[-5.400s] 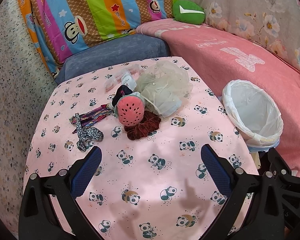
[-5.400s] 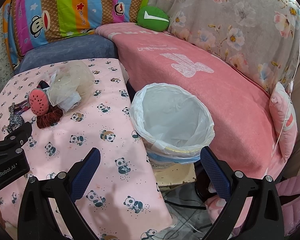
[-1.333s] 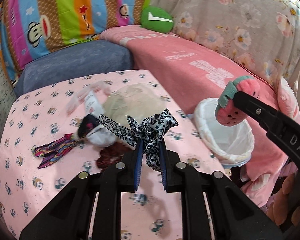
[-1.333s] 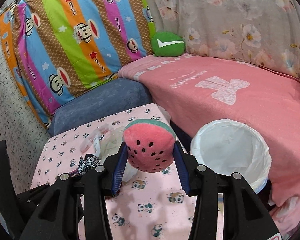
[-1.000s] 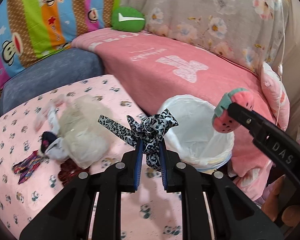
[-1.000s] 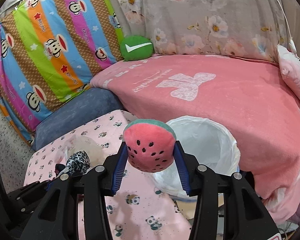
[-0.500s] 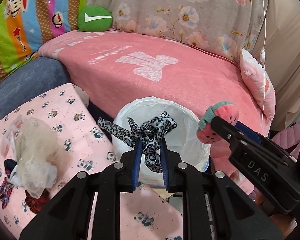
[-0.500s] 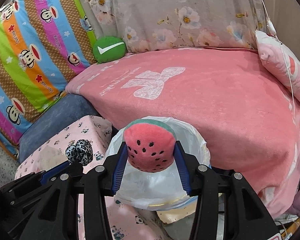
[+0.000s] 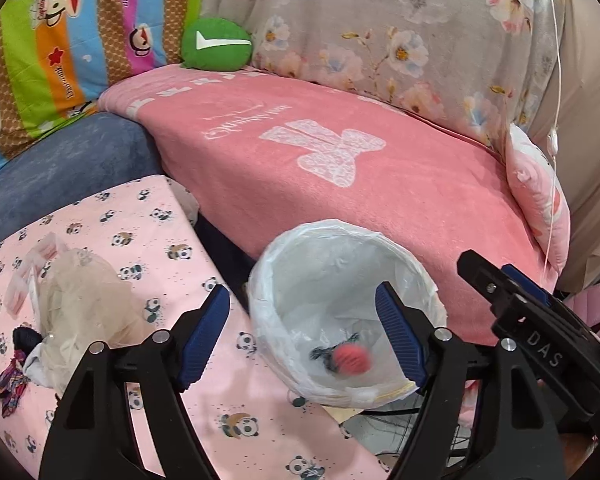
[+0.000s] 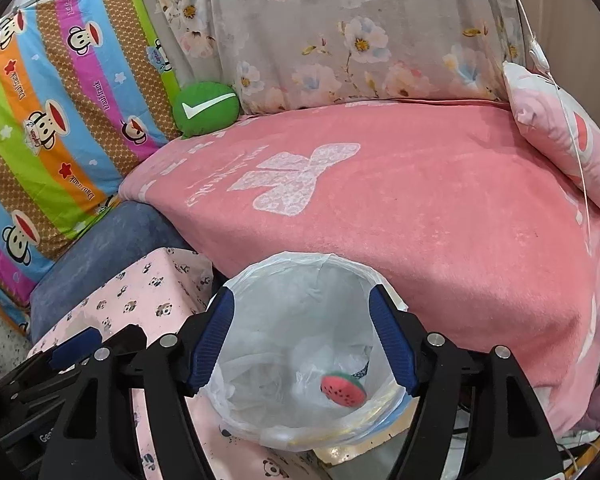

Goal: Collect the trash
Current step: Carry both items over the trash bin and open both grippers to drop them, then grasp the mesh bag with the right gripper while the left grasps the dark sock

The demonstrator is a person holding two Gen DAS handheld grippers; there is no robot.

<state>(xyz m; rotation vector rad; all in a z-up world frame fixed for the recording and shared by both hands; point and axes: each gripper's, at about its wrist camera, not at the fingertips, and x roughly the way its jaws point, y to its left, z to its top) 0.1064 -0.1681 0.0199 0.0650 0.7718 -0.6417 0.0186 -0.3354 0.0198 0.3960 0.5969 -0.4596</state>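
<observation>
drop step done: left tool (image 9: pixel 302 338) and right tool (image 10: pixel 302 344) gaping empty over lined bin (image 9: pixel 260 280), watermelon toy (image 10: pixel 343 389) inside. next: back to desk (image 9: pixel 148 216) for remaining scraps.

Pink-red watermelon toy (image 10: pixel 343 389), black seeds; white bin liner (image 10: pixel 300 276); pink panda-print cloth (image 9: pixel 148 220).

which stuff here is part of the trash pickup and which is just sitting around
Part of the job:
- trash bin with white liner
- watermelon plush and leopard bow, both in the bin
- mesh pouf, dark sock and striped band, on the table

Just lying about:
- green cushion
- pink pillow
- pink blanket
</observation>
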